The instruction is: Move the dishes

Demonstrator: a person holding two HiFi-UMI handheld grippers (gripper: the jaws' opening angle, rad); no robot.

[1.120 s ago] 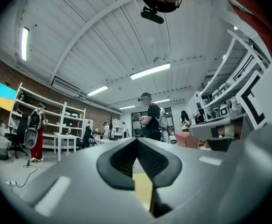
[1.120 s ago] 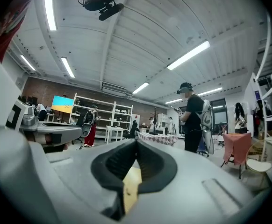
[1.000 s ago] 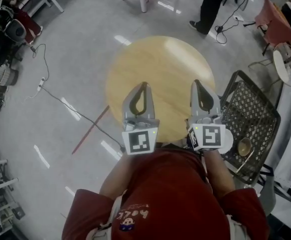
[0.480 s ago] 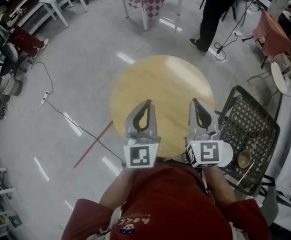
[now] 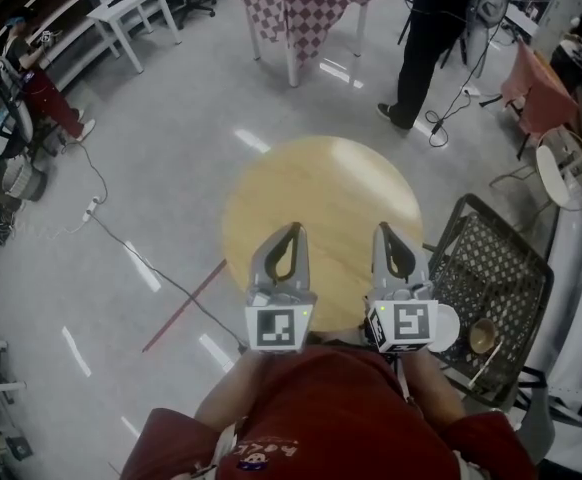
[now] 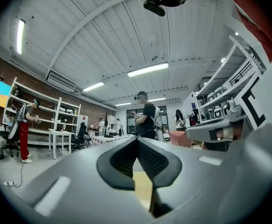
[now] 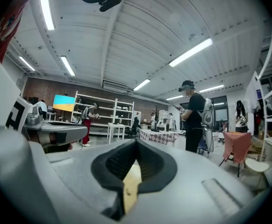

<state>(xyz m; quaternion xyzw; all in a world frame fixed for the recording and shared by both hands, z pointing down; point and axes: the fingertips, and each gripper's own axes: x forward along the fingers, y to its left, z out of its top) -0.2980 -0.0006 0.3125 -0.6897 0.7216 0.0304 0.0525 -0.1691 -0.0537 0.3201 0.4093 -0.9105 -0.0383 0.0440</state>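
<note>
Tan bowl point(image 5: 483, 336) in basket point(image 5: 501, 258), right of right gripper point(image 5: 384, 228) (fingers together, empty).

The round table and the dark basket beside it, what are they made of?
The round table looks like pale wood or wood-look board, smooth, with a soft shine. The dark basket seems to be metal wire: you can see through its criss-cross grid.
</note>
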